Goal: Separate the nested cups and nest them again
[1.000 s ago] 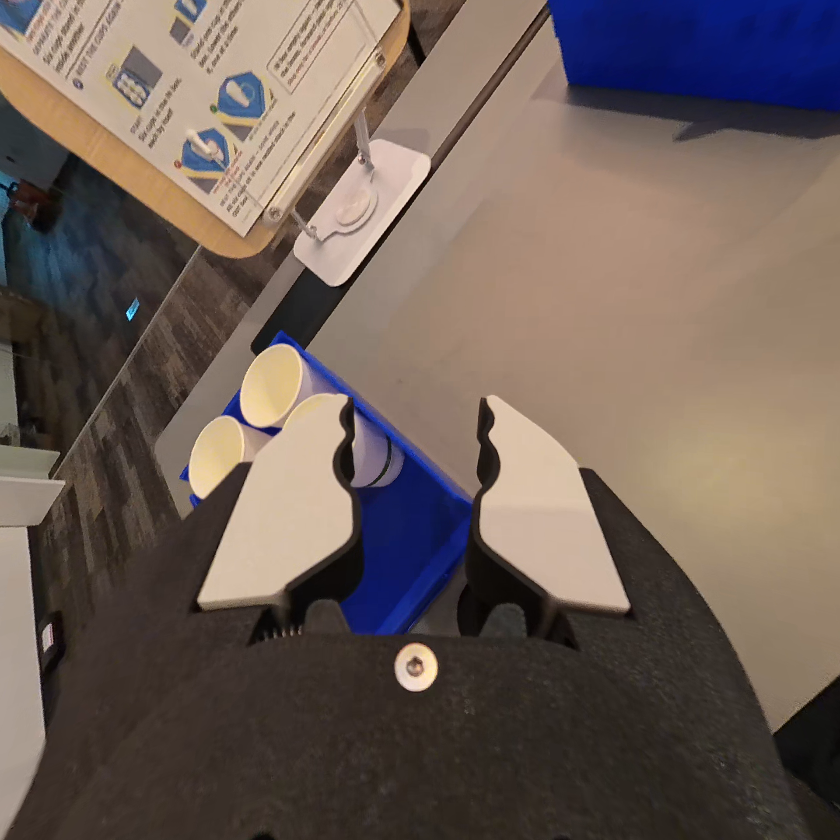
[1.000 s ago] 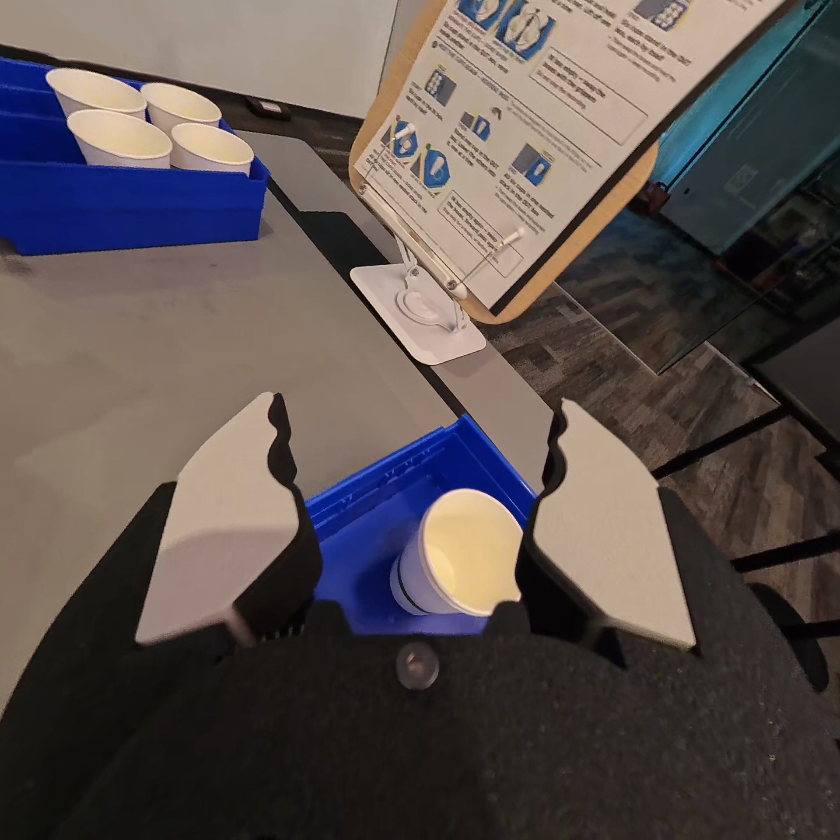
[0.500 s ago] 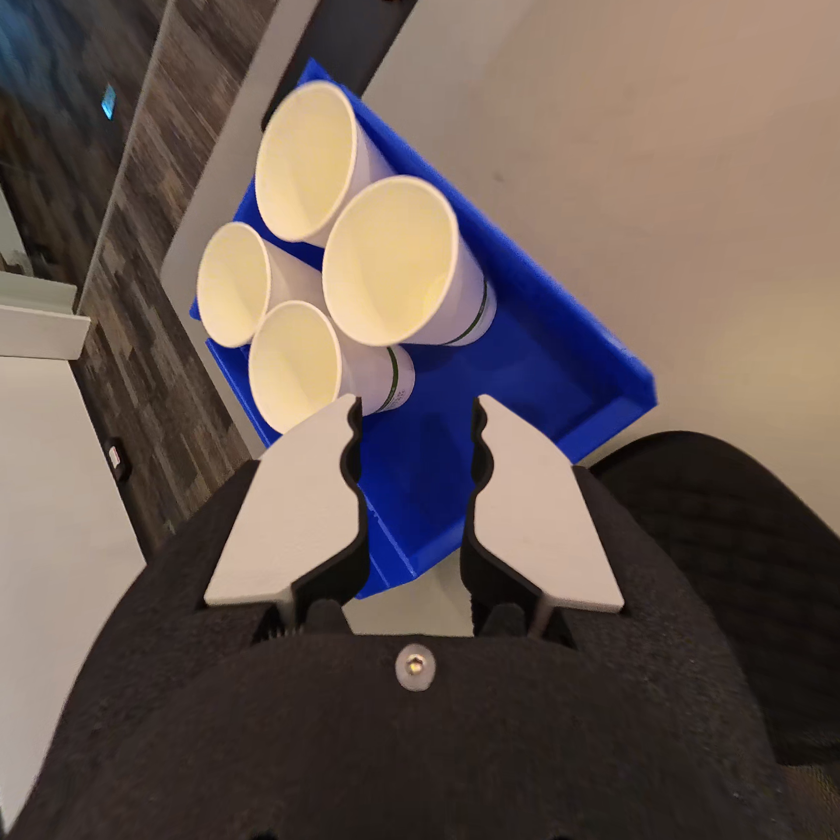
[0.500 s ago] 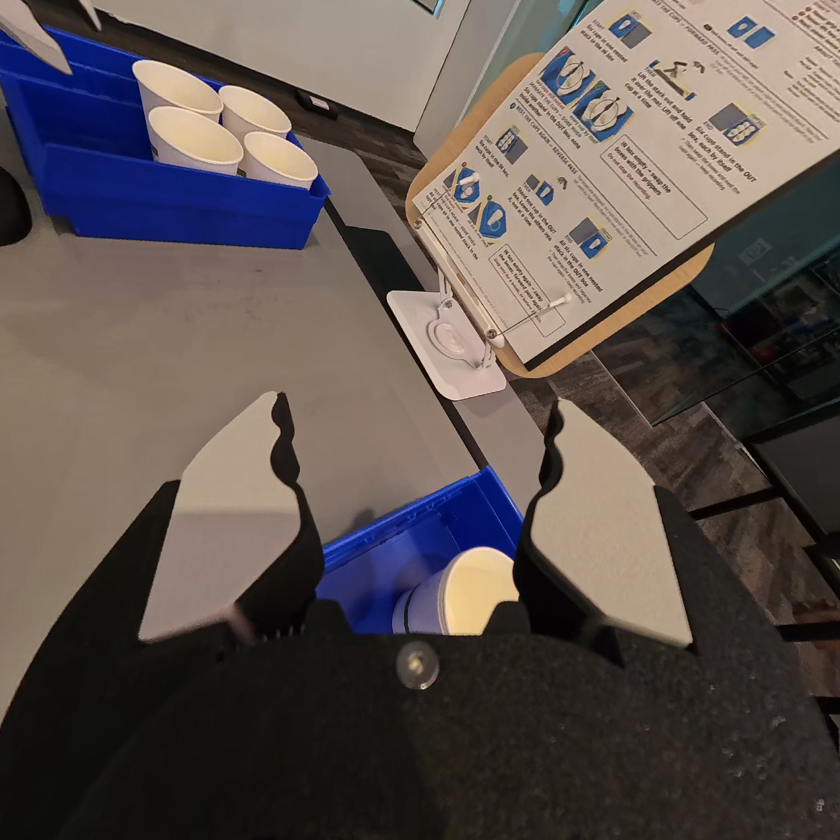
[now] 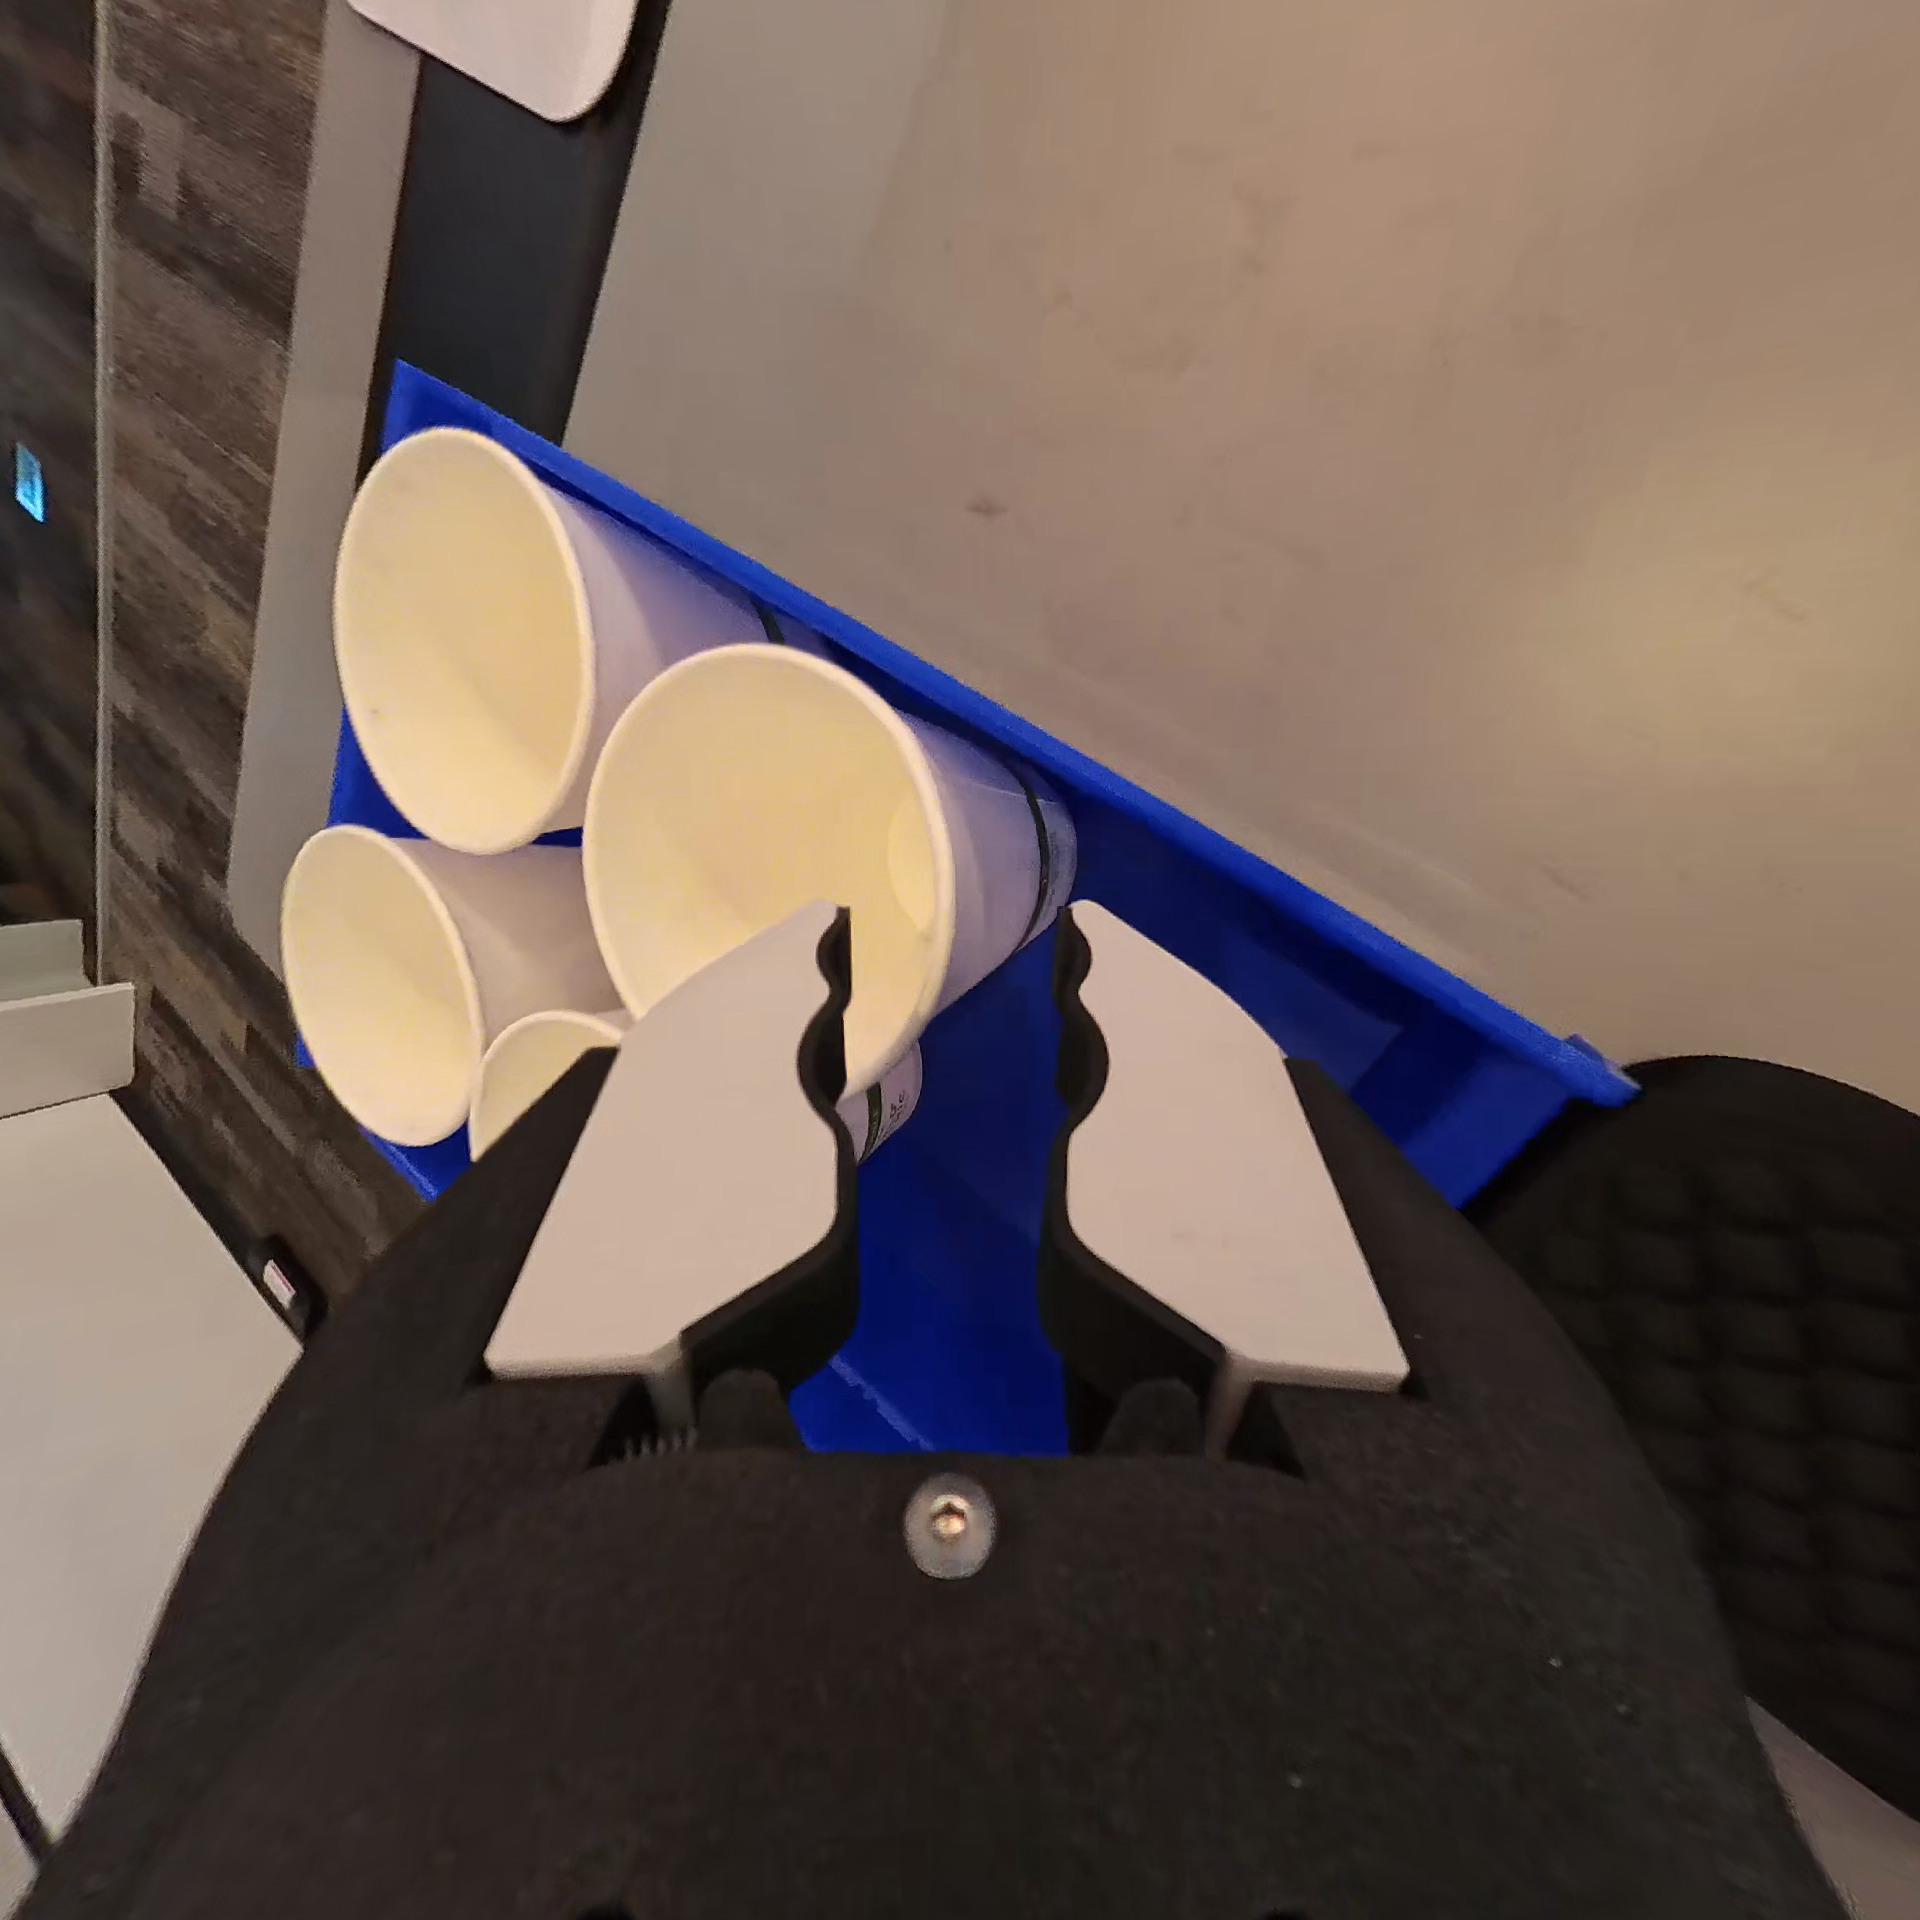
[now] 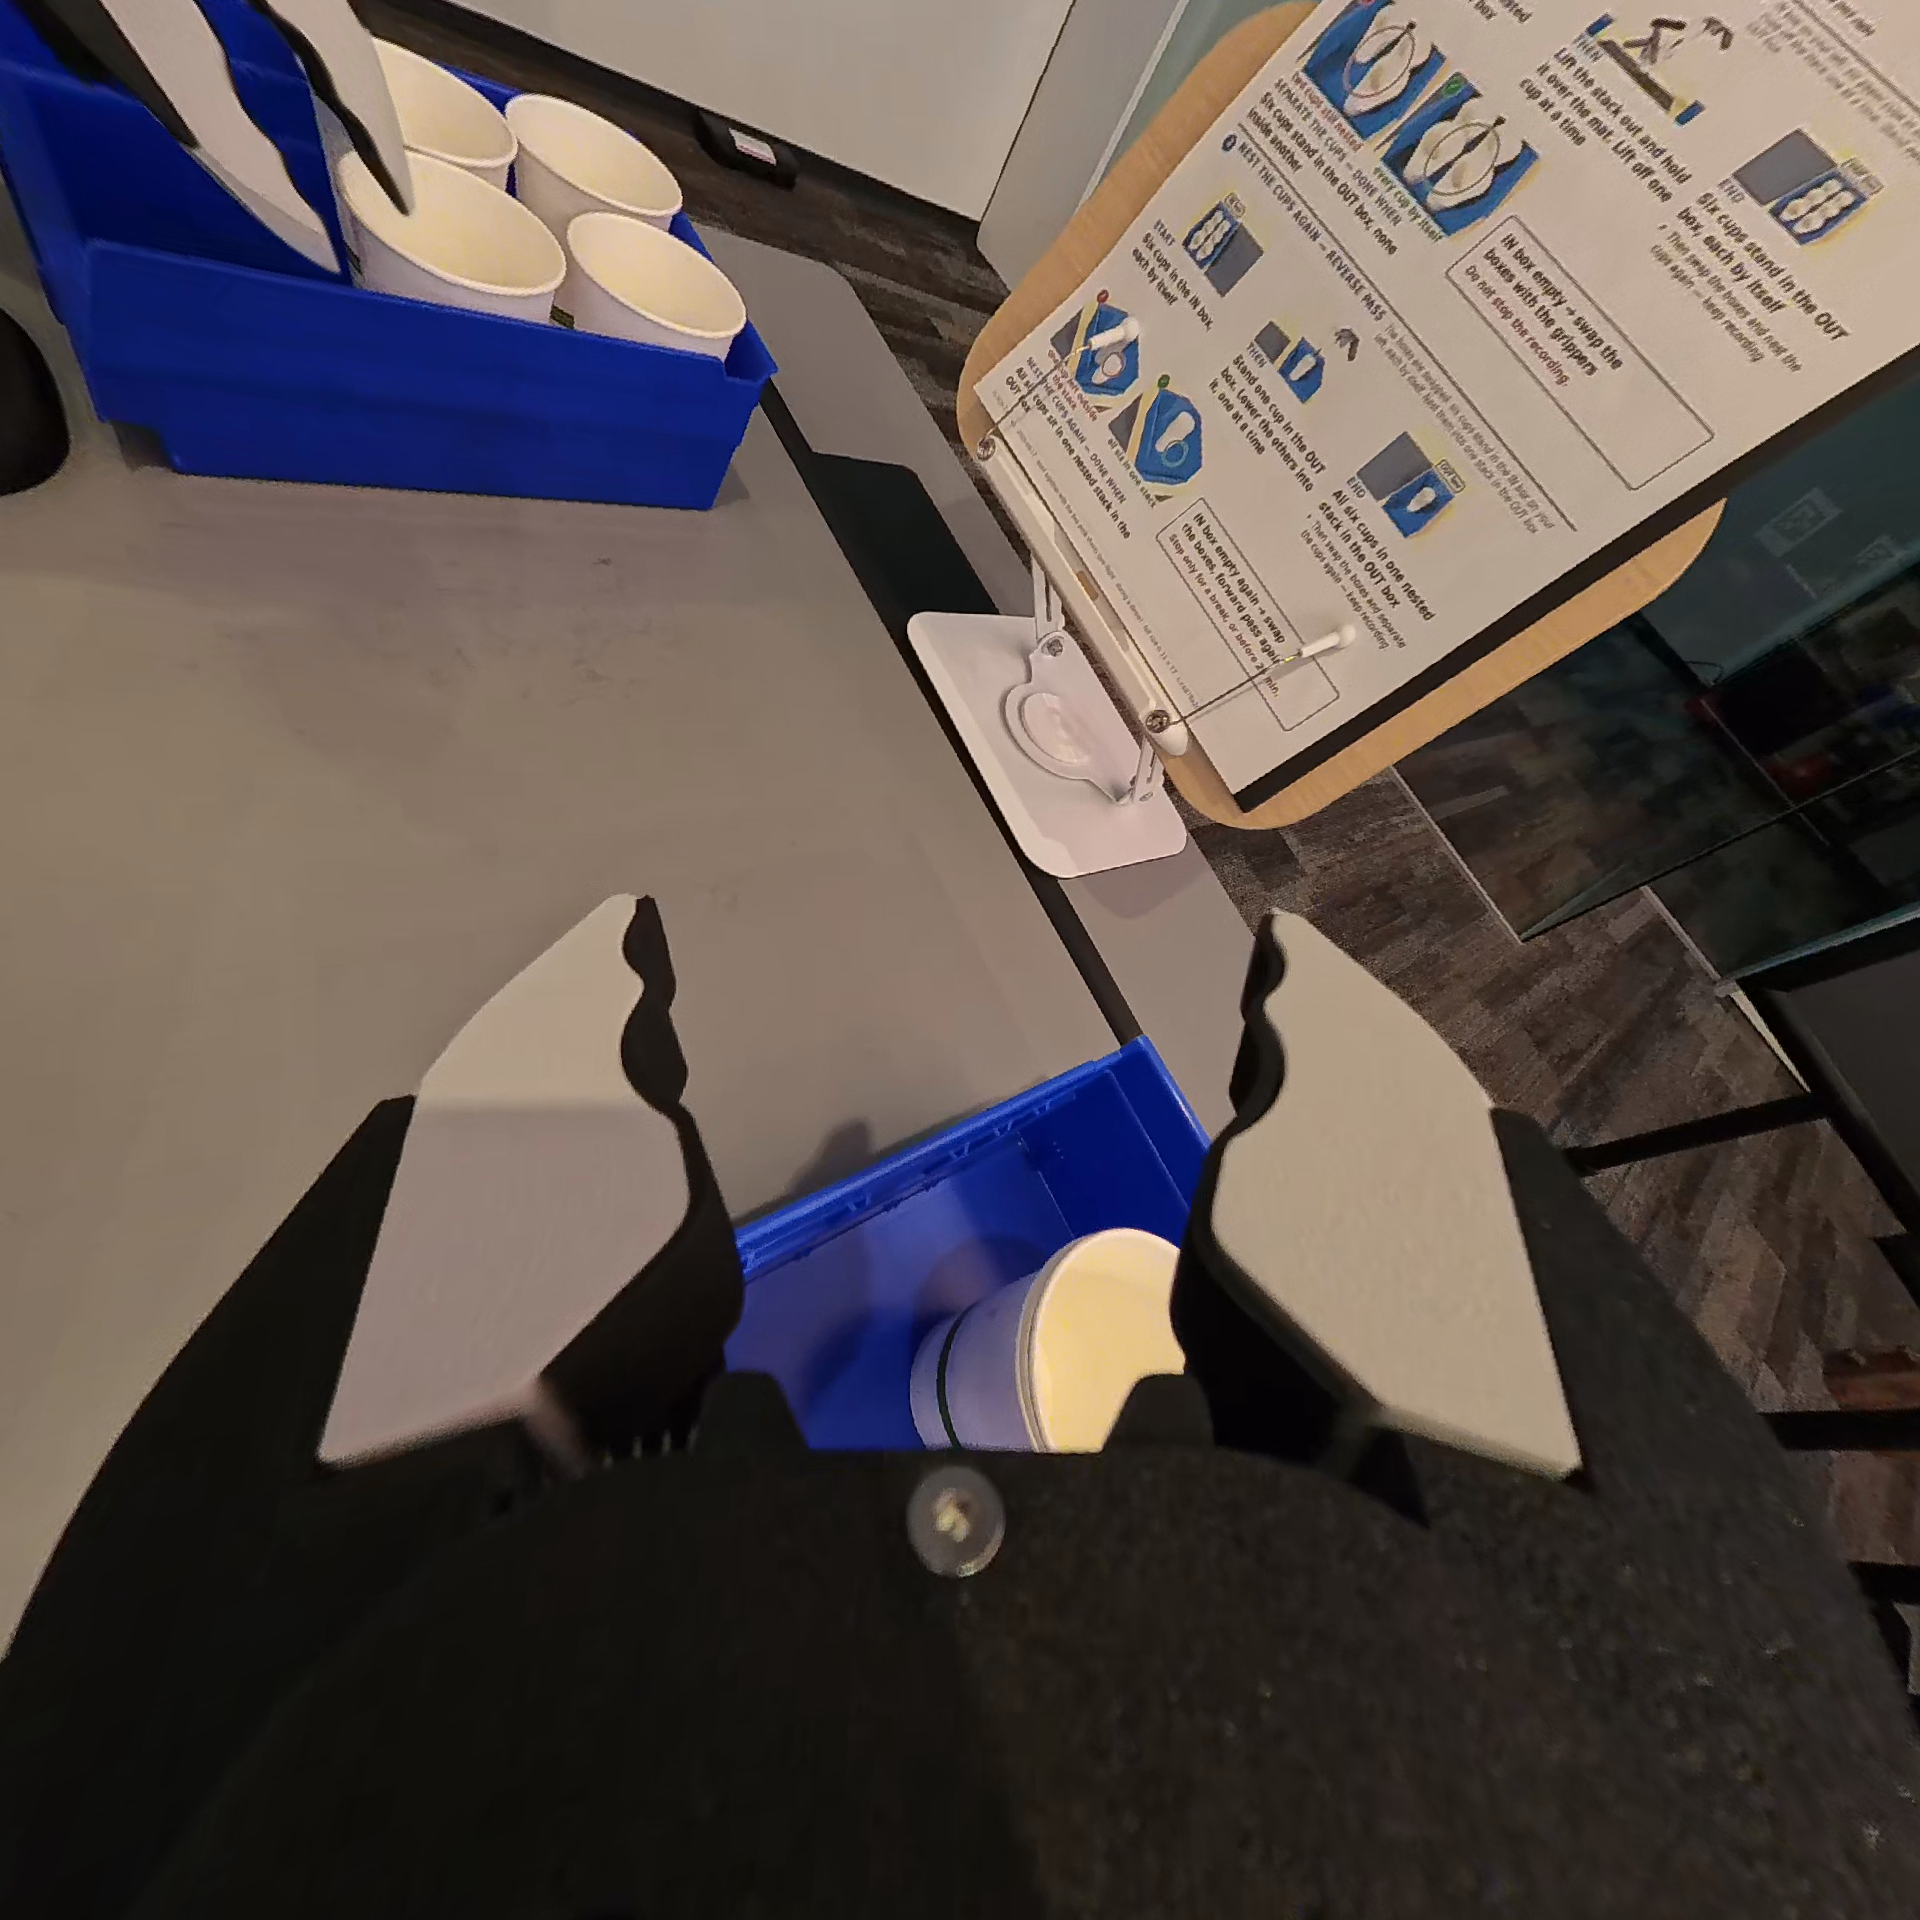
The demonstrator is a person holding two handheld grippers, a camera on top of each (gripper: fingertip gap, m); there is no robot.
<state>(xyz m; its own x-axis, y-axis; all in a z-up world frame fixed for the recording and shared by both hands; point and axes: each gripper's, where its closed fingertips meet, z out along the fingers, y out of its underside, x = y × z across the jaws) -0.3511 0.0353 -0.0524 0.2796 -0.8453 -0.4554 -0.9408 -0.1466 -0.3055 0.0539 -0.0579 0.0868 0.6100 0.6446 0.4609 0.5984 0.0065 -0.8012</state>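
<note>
In the far blue plastic bin (image 5: 1226,883), four white paper cups (image 5: 769,831) stand singly. The left gripper (image 5: 948,920) straddles the rim of the nearest cup, one finger inside it, jaws parted and not yet pinching. Only the right wrist view shows the second blue bin (image 6: 935,1247), where a nested stack of white paper cups (image 6: 1049,1340) sits below the right gripper (image 6: 951,925), whose jaws are spread wide and hold nothing. That view alone takes in the instruction sheet on its wooden board (image 6: 1455,364) beside the grey table (image 6: 416,779).

Instruction board (image 6: 1455,343) on white stand (image 6: 1049,758) at grey table (image 6: 416,748) edge; carpet floor (image 6: 1558,1039).
</note>
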